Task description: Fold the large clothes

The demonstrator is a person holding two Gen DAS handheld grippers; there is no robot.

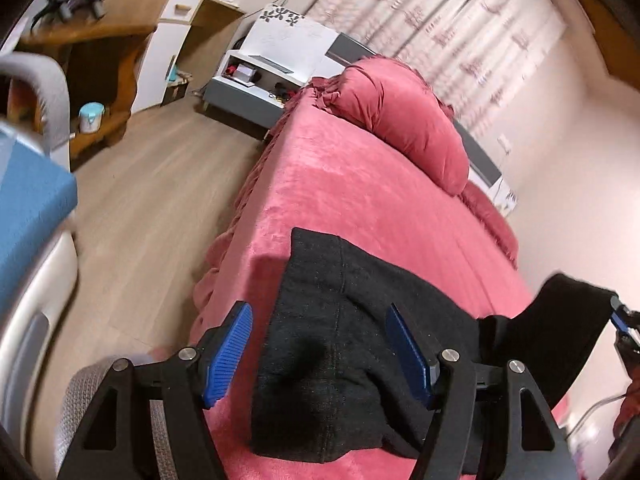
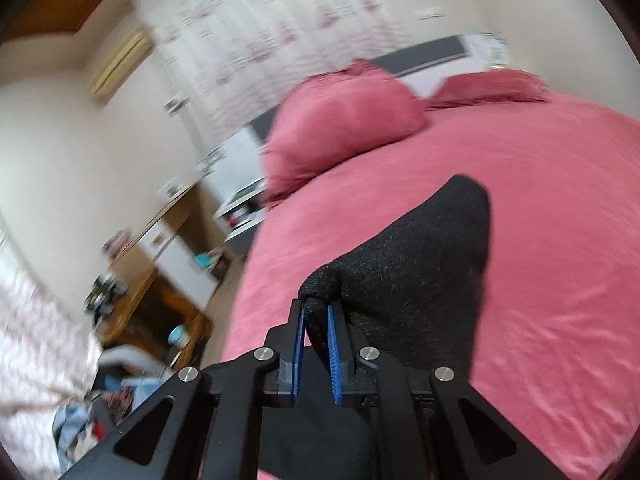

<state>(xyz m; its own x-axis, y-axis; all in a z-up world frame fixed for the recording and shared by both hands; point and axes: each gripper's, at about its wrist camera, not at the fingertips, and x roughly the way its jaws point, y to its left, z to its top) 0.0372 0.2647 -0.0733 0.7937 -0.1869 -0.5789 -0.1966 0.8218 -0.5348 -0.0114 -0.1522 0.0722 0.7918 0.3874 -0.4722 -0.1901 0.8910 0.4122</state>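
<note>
My right gripper (image 2: 316,316) is clamped on a bunched edge of the black garment (image 1: 336,344), lifting that part above the pink bed (image 1: 360,200). The rest lies flat on the bed's near end, well short of the pillow (image 1: 404,120). My left gripper (image 1: 320,332) hangs over it, jaws apart, gripping nothing.

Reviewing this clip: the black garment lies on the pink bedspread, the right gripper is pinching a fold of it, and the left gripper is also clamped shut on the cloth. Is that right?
Not quite. The left gripper is open: the left wrist view shows its blue pads spread wide above the black garment, not pressing on it. The rest holds: the garment lies on the pink bedspread and the right gripper pinches a fold.
</note>
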